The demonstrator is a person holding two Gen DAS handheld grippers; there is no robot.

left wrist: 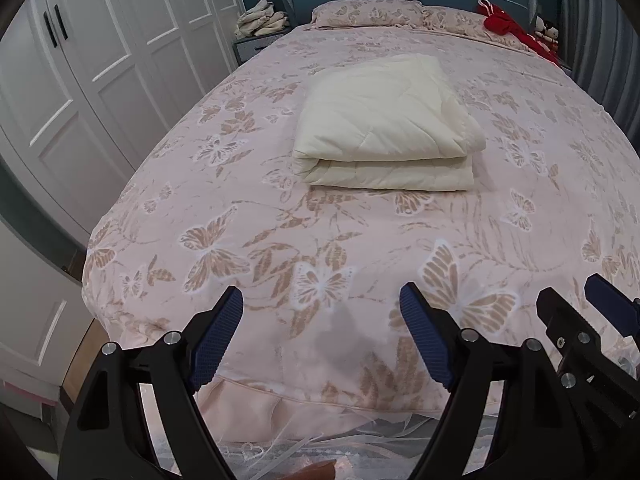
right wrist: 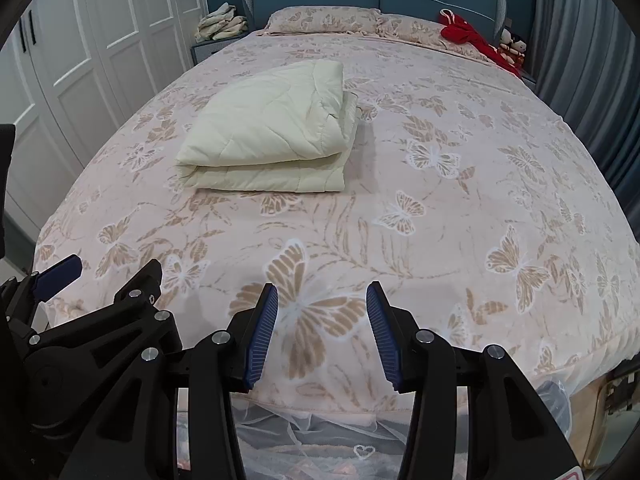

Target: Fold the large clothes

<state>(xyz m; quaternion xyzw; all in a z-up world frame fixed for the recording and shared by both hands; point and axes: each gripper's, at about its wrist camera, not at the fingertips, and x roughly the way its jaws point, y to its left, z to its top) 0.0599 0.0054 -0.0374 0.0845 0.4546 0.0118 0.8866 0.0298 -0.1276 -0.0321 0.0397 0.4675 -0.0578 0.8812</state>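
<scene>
A cream quilted blanket [left wrist: 384,128] lies folded into a thick rectangle in the middle of the bed [left wrist: 256,240]; in the right wrist view the blanket [right wrist: 272,128] sits left of centre. My left gripper [left wrist: 320,304] hangs open over the foot of the bed, nothing between its blue pads. My right gripper [right wrist: 322,296] is also open and empty, its jaws narrower, above a butterfly print near the bed's front edge. Each gripper shows at the edge of the other's view: the right one [left wrist: 576,292] and the left one [right wrist: 112,268]. Both are well short of the blanket.
The bed carries a pink butterfly-print cover [right wrist: 440,200] and two pillows [right wrist: 324,20]. A red garment [right wrist: 464,32] and small toys lie at the far right corner. White wardrobe doors [left wrist: 80,80] line the left side. A bundle of beige cloth [left wrist: 262,18] rests on a nightstand.
</scene>
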